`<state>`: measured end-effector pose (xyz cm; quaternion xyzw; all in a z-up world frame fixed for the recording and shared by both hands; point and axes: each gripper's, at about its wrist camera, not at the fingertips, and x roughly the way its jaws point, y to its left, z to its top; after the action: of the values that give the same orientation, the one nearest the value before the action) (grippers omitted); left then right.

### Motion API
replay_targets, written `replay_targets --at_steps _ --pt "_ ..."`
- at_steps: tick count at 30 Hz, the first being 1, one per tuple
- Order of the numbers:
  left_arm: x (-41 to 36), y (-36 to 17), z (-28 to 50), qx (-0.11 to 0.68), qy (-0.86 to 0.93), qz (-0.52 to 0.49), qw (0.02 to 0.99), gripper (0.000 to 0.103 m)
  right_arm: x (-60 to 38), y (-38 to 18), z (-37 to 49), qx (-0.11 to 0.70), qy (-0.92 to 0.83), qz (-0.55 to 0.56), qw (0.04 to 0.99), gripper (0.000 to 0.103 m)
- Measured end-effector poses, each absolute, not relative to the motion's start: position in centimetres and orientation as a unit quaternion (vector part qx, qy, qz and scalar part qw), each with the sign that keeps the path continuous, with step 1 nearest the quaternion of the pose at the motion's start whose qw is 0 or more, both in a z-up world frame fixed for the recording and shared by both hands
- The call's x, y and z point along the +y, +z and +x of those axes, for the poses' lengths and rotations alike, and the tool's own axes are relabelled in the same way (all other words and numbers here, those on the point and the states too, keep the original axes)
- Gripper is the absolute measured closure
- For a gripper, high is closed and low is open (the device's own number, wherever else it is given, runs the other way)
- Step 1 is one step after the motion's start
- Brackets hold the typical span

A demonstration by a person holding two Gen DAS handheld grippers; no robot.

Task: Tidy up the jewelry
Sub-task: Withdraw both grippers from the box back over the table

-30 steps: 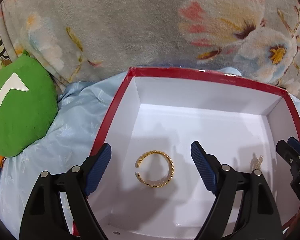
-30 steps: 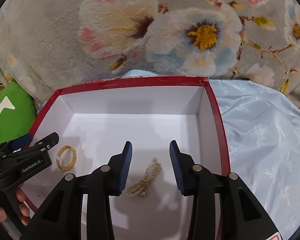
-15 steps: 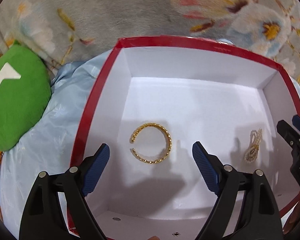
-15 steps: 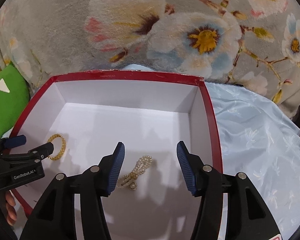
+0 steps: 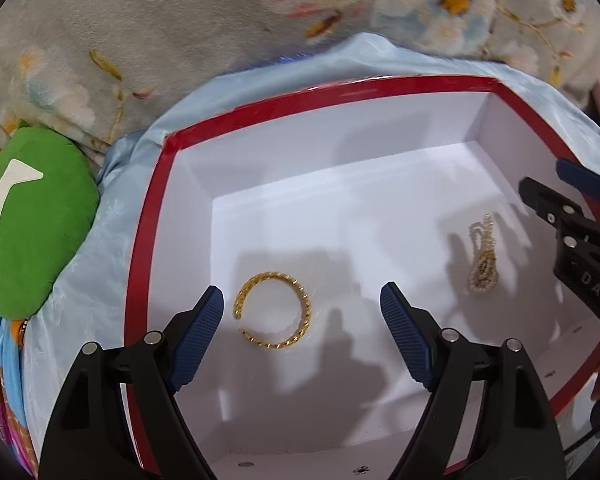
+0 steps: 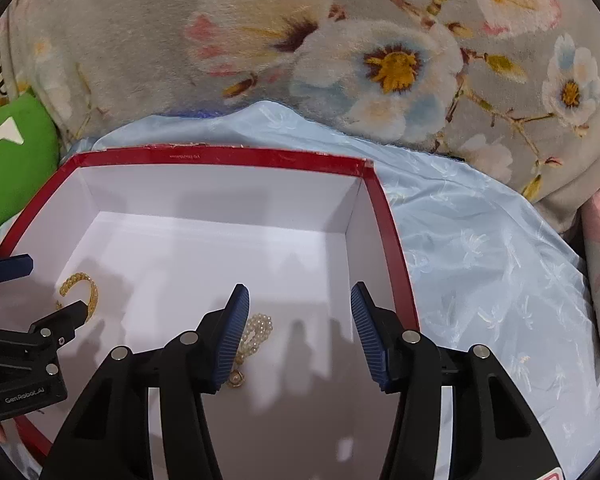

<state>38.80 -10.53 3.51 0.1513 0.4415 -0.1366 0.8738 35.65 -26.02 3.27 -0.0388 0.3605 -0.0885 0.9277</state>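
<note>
While hovering in red box (image 5: 148, 216): left gripper (image 5: 300, 316) wide, empty, gold bangle (image 5: 274, 312) between fingers; right gripper (image 6: 296, 320) half-spread after narrowing, pearl bracelet (image 6: 256, 334) beside left finger.

Both fisheye views look steeply down and forward from close above a red-rimmed box (image 5: 148, 216) with white walls. The left wrist view sits over the box's left half, above a gold bangle (image 5: 274, 312); the right wrist view sits over its right half, above a pearl bracelet (image 6: 256, 332). They share the box interior, both pieces of jewelry, the pale blue cloth (image 6: 480, 248), the flowered blanket (image 6: 260, 40) beyond, and a green cushion (image 5: 32, 208) at far left.
</note>
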Motion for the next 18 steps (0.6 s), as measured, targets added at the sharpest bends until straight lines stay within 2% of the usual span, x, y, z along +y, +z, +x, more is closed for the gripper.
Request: replay_targets --at_steps 6,10,13,16,18 --pt "-10.5 4.0 33.9 0.415 -0.145 0.179 0.880 0.025 -25.6 3.5 31.7 0.344 -0.092 -0.049 0.933 0.049" --pt "-9.5 5.6 31.4 0.390 -0.141 0.150 0.897 0.025 -25.9 5.6 27.4 0.308 -0.083 -0.020 0.947 0.040" --pt "-8.0 7.3 28.5 0.375 -0.147 0.115 0.908 0.022 -25.8 6.5 22.3 0.289 -0.060 -0.002 0.955 0.038" --pt "-6.4 7.6 25.1 0.371 -0.143 0.102 0.912 0.017 -26.0 5.6 16.7 0.299 -0.038 0.019 0.953 0.037" --pt "-5.2 6.8 22.9 0.380 -0.131 0.099 0.910 0.017 -26.3 3.8 13.1 0.320 -0.024 0.045 0.946 0.037"
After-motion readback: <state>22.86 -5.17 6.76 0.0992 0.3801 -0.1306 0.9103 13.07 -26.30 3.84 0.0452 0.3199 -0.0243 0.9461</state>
